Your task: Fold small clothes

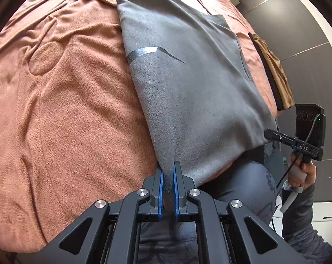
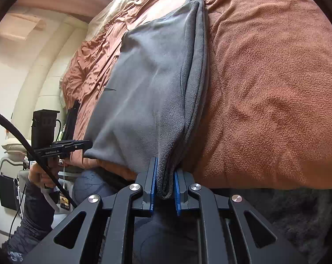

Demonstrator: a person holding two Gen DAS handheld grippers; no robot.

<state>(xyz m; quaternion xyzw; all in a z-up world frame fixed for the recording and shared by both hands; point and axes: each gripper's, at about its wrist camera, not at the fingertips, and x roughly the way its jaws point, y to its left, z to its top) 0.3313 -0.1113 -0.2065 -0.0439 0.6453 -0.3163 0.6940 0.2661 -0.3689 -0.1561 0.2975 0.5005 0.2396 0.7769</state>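
Nearest in the left wrist view, the left gripper [image 1: 168,171] is pinching the near edge of the grey garment [image 1: 188,83], its blue pads [image 1: 161,189] pressed together on a thin layer of cloth. Likewise, in the right wrist view the right gripper [image 2: 164,176] is clamping a thicker bunch of the same garment's [image 2: 148,88] edge, where several stacked layers are showing between its pads [image 2: 153,182].

Only the left view is showing the dark stripe [image 1: 143,51] printed across the cloth, and the right hand [image 1: 302,171] gripping its tool at the garment's far corner. Only the right view is revealing the folded layers along the garment's side, and the left hand [image 2: 39,173] holding the other tool at the opposite corner.

Beyond the grippers, the garment is stretching away over the rust-coloured blanket [image 1: 66,110] on the bed, its near edge hanging past the bed's edge by the person's patterned trouser leg [image 1: 243,187].

Farther off, a brown cloth [image 1: 273,70] is lying along the bed's far side in the left view; what it is stays unclear. The garment's far end is curving out of sight in both views, and the items at the top edge are too small to make out.
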